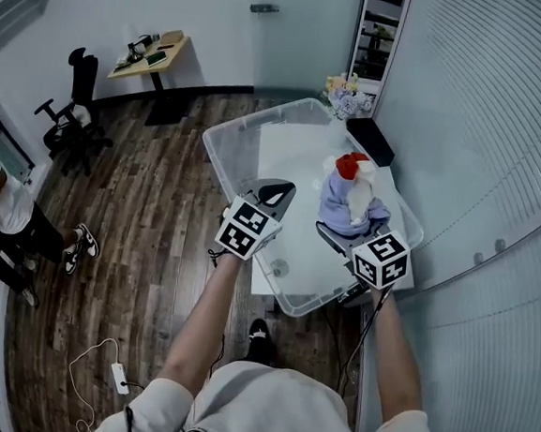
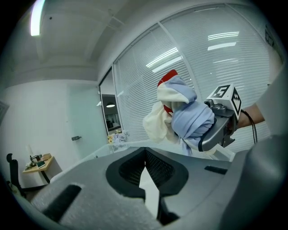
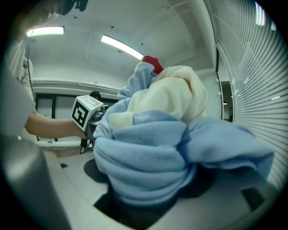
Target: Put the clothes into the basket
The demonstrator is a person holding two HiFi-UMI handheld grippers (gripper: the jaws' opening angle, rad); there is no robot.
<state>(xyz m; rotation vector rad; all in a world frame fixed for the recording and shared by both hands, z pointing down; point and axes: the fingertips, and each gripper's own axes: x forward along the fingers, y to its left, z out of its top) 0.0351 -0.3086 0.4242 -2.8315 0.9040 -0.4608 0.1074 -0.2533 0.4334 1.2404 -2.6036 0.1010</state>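
Observation:
A bundle of clothes (image 1: 352, 203), pale blue with cream and a red piece on top, hangs over the clear plastic basket (image 1: 221, 154). My right gripper (image 1: 337, 233) is shut on the bundle from the near side, and the blue cloth (image 3: 148, 152) fills the space between its jaws and hides the pads. The left gripper (image 1: 274, 198) hovers over the basket's middle, left of the bundle and apart from it. Its jaws meet in a narrow V with nothing between them (image 2: 146, 179). In the left gripper view the bundle (image 2: 189, 114) and the right gripper (image 2: 218, 130) sit up and to the right.
The basket stands on a wooden floor against a white blinds wall (image 1: 503, 137). Flowers (image 1: 347, 95) and a black box (image 1: 369, 139) lie beyond its far end. A desk (image 1: 151, 54), an office chair (image 1: 74, 99) and a standing person (image 1: 2, 215) are far left. A power strip (image 1: 117, 376) lies by my feet.

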